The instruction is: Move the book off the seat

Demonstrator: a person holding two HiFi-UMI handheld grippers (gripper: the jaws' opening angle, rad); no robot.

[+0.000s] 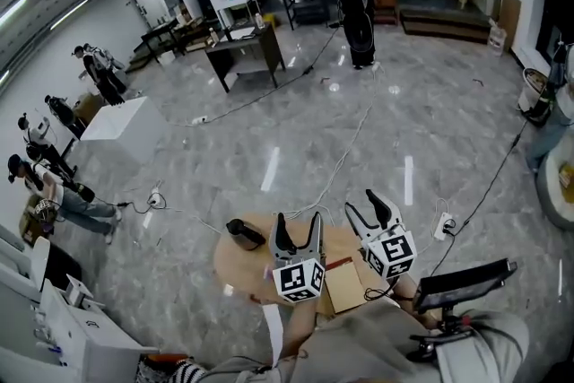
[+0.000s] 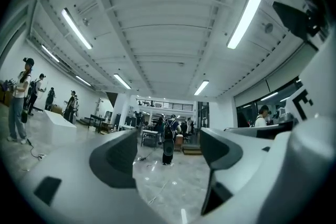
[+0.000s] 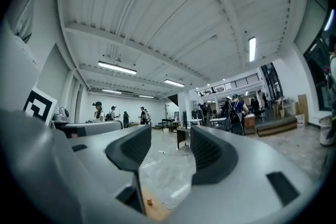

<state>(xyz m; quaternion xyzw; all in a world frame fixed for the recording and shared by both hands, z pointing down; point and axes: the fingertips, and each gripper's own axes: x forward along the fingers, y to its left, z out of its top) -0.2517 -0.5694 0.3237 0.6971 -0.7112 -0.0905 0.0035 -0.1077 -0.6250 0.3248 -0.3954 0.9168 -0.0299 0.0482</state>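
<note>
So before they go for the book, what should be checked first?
1. Left gripper empty, jaws apart: ok.
2. Right gripper empty, jaws apart: ok.
3. Grippers aimed at the round wooden seat: not ok, both point out over the room.
4. Book found: cannot tell; a flat brown thing lies on the seat and may be it.
5. Black object lies apart from the brown thing: ok.

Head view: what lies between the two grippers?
In the head view, a flat brown book on the round wooden seat shows in the gap between the left gripper and the right gripper. Both are open and empty.
</note>
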